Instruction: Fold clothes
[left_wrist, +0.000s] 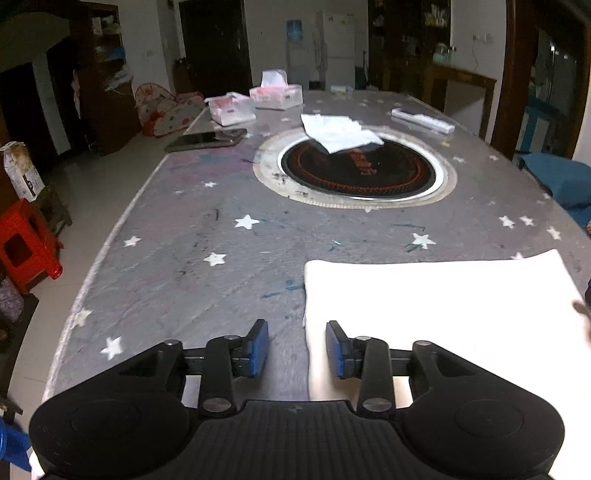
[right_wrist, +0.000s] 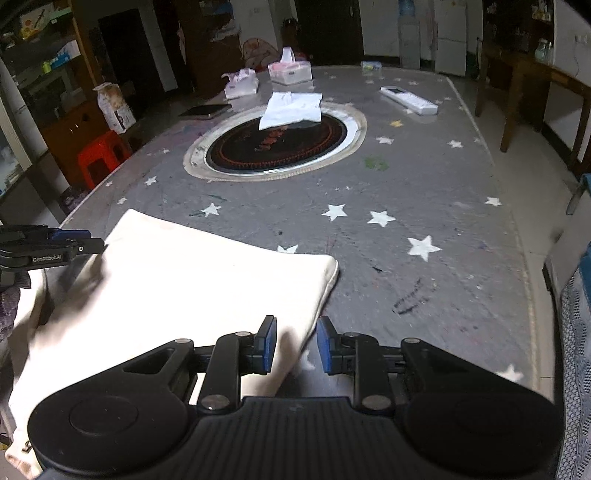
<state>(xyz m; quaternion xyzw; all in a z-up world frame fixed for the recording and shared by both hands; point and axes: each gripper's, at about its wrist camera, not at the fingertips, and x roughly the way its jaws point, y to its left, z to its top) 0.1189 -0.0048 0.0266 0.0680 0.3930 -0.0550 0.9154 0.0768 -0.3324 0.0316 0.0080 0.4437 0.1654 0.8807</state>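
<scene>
Two tissue packs (right_wrist: 241, 84) (right_wrist: 290, 71), one phone (right_wrist: 205, 110), one remote (right_wrist: 409, 99), two white cloths (right_wrist: 291, 110) (right_wrist: 177, 291), one red stool (right_wrist: 103, 157).

The white garment (left_wrist: 436, 314) runs out of the left wrist view at the right edge and passes under the left tongs (left_wrist: 297, 349), so its near hem cannot be seen; overexposure wipes out any folds. In the right wrist view its near left part smears with blur and leaves at the bottom edge. The left tongs are cut by that view's left edge. A blurred shape (left_wrist: 583, 314) at the right edge of the left wrist view cannot be identified
</scene>
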